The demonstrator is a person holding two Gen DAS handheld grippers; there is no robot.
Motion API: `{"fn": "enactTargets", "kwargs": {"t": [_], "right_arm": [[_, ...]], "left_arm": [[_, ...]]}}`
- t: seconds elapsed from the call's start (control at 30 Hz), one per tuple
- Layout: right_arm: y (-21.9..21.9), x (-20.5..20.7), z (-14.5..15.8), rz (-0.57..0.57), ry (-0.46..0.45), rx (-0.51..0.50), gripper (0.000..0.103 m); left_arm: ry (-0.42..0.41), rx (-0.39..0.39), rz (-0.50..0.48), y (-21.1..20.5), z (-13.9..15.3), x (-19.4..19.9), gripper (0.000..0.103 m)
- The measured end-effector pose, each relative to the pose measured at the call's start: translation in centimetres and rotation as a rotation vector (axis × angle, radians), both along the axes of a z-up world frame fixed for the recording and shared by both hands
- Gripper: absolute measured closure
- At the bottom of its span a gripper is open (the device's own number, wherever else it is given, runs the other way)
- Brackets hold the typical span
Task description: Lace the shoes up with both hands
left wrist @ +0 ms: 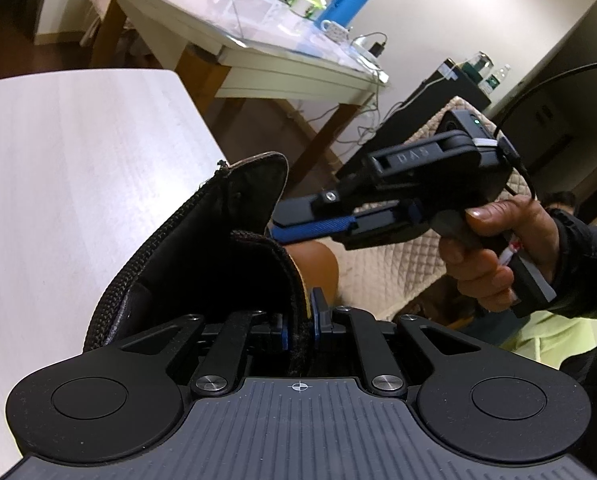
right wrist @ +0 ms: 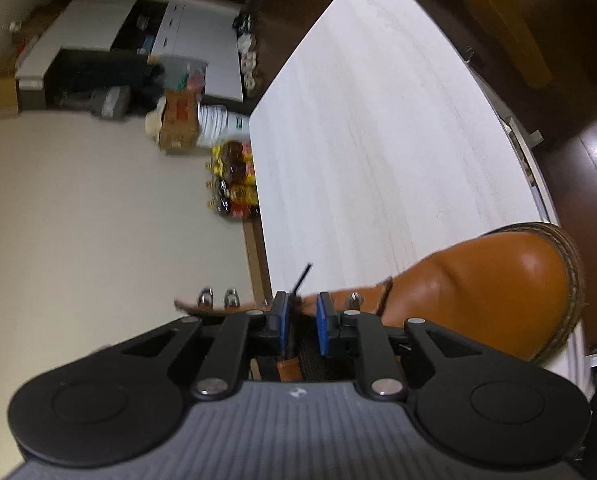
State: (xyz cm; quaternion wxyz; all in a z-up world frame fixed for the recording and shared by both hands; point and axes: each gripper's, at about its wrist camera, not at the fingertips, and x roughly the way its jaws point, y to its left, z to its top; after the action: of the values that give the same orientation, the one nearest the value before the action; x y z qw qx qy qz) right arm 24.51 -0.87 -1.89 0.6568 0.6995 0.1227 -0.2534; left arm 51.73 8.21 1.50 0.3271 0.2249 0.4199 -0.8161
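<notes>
The pale desk [right wrist: 378, 120] lies bare beyond the tan boot [right wrist: 498, 280]; the boot's raised black collar [left wrist: 218, 240] blocks the left gripper's [left wrist: 300, 326] path.

Left gripper [left wrist: 299, 322] clamped on boot collar [left wrist: 298, 292], black tongue [left wrist: 234, 216] upright just beyond it. Right gripper [left wrist: 276, 222], held by a hand [left wrist: 494, 248], points at the tongue from the right, tips just beside it. White table [left wrist: 78, 160] left of the tongue.

Tan leather boot [right wrist: 486, 280] on the pale worktop [right wrist: 378, 140], toe pointing away, black padded tongue [left wrist: 234, 216] upright — dark lace tip [right wrist: 301, 278] sticking up, metal hooks [right wrist: 218, 296] unlaced
</notes>
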Motion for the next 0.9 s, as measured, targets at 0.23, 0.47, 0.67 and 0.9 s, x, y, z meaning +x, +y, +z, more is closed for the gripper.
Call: {"fn": "enactTargets", "kwargs": {"t": [0.23,0.47,0.67,0.9], "right_arm": [[0.2,0.4,-0.5,0.005,-0.015,-0.026,0.099],[1.5,-0.9,2.7,0.01,-0.014,-0.147,0.1],[2.3,1.4,3.6,0.151,0.034,-0.189,0.1],[1.8,4.1,2.8,0.214,0.093,-0.168,0.1]], "left_arm": [[-0.001,-0.009,0.007,0.1,0.0,0.0,0.093],[-0.019,-0.003,0.057,1.0,1.4,1.0,0.093],[-0.061,-0.059,0.119,2.1,4.5,2.4,0.092],[-0.064,-0.089,0.16,1.6,4.6,2.5,0.092]]}}
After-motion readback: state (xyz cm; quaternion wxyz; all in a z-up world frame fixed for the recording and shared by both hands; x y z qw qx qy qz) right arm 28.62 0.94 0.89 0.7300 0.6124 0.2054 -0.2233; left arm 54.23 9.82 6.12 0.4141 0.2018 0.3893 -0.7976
